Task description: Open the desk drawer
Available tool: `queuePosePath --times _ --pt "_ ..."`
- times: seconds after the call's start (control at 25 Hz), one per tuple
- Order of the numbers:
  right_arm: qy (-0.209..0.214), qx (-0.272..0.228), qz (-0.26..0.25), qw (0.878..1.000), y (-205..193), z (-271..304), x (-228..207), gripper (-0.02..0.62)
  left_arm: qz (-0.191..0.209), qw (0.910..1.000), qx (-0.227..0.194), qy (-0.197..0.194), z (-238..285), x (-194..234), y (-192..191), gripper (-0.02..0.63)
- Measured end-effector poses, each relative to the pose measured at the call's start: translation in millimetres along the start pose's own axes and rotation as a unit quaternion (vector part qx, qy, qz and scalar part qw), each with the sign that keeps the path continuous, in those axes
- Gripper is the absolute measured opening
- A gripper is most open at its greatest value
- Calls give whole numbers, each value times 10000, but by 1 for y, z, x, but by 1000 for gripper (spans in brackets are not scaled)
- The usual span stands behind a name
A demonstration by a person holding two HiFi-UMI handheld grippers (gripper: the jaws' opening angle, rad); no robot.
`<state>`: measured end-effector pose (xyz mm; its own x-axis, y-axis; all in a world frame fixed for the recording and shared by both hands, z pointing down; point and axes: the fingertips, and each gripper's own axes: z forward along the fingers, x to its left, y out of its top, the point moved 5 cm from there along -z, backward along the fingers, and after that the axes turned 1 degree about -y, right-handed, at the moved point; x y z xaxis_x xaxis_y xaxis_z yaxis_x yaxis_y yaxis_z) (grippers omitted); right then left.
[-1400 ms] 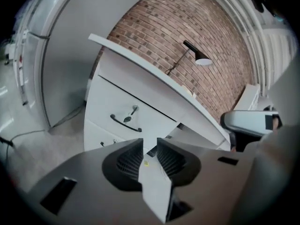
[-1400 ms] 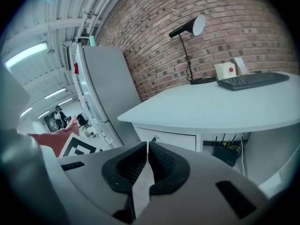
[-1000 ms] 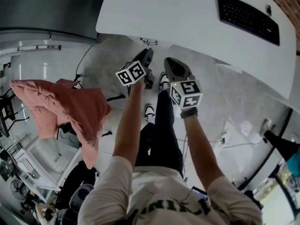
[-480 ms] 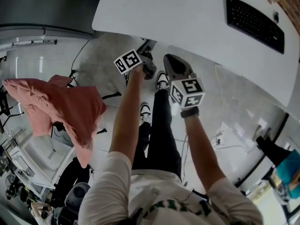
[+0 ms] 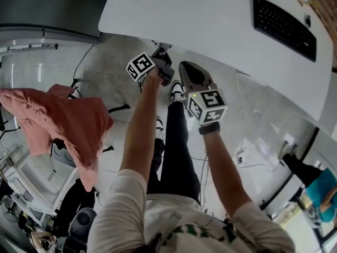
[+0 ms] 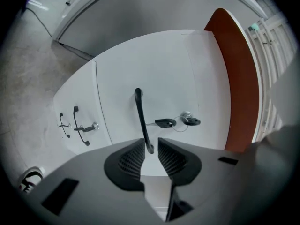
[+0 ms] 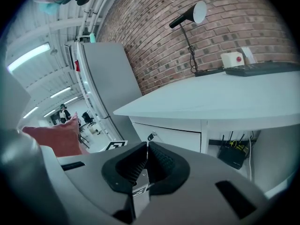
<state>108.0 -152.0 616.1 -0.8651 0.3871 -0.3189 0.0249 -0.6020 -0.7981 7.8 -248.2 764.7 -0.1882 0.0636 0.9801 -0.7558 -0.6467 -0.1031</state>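
The left gripper (image 6: 150, 144) reaches under the white desk (image 5: 200, 20) toward the white drawer front (image 6: 197, 69) straight ahead of it. Its jaws have just been closing and now stand a narrow gap apart. The near end of the drawer's black bow handle (image 6: 139, 116) sits between the ribbed pads (image 6: 131, 159), close against one pad with space at the other, so no clamp shows. The right gripper (image 7: 146, 150) hangs just beside the left one, short of the desk edge. Its pads are drawn together with nothing between them.

The only markings are the black-and-white square markers on the left cube (image 5: 139, 65) and the right cube (image 5: 208, 104). The letters on the person's shirt (image 5: 184, 231) are cut off and cannot be read.

Only the left gripper view shows the reddish-brown panel (image 6: 239, 78) beyond the drawer front. It also shows a second white front (image 6: 77, 107) with two small handles off to the jaws' side. Just past the handle, a key (image 6: 191, 121) sits in the lock with a black tag (image 6: 165, 123) on a ring.

Only the right gripper view shows the brick wall (image 7: 225, 27), a grey cabinet (image 7: 105, 88), the desk lamp (image 7: 190, 14), a white box with a red button (image 7: 233, 59) and a router (image 7: 233, 154) under the desk. There the drawer looks shut.

The head view alone shows the pink garment (image 5: 63, 123) out past the left gripper and the black keyboard (image 5: 284, 19) beyond the right one.
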Motion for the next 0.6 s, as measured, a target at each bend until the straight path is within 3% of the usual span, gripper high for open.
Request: queuePosePath --times 0.08,0.32,0.6 --pt "8 -8 10 10000 -1 0 0 5 16 9999 11 100 1 4 -1 59" --pt "18 -28 41 10000 -5 0 5 5 -107 9999 -23 107 9 7 6 44" --pt "-46 -54 214 9997 -9 3 5 5 -813 9957 -317 -295 8 10 4 20"
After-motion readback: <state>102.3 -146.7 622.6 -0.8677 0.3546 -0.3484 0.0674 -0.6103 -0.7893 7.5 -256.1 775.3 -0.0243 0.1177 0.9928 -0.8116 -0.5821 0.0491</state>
